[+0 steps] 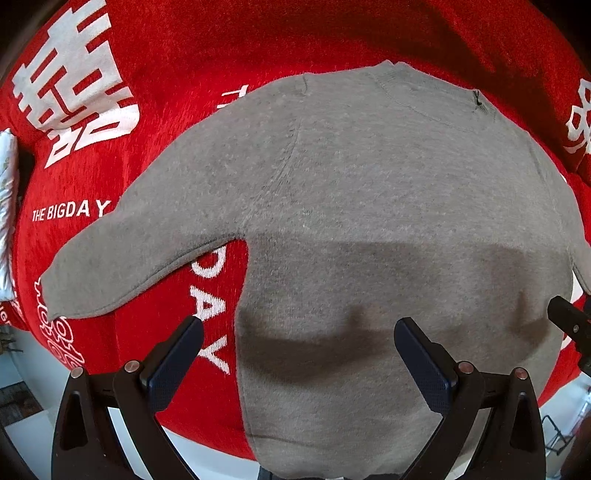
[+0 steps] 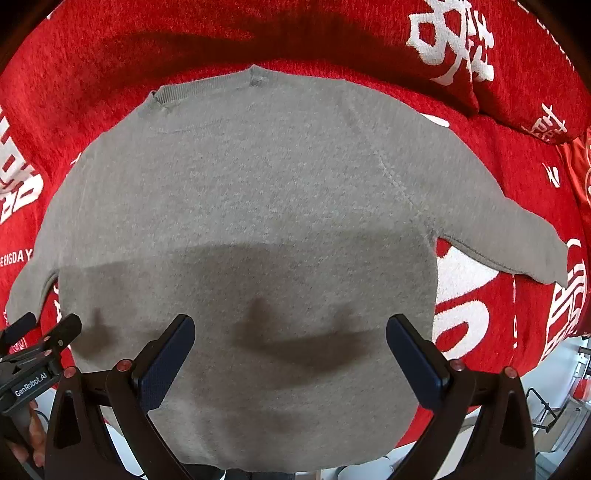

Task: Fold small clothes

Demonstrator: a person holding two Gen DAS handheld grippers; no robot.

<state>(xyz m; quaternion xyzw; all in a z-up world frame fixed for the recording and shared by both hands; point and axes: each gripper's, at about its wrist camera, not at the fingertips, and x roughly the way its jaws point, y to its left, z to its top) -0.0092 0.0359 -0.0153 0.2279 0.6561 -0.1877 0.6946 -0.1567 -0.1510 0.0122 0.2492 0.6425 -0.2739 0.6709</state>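
Red blanket (image 1: 177, 55) with white letters lay underneath, gray sweater (image 1: 369, 206) spread flat on it, sleeves out to both sides, left gripper (image 1: 298, 334) and right gripper (image 2: 290, 332) over sweater's bottom, both wide apart, holding nothing

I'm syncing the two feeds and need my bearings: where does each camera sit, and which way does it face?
Left wrist: on the left gripper, jaws open, facing the gray sweater from its hem toward its collar; the right gripper's tip shows at the right edge.
Right wrist: on the right gripper, jaws open, facing likewise; the left gripper and a hand show at left.
Shared: the sweater lying flat on the red blanket.
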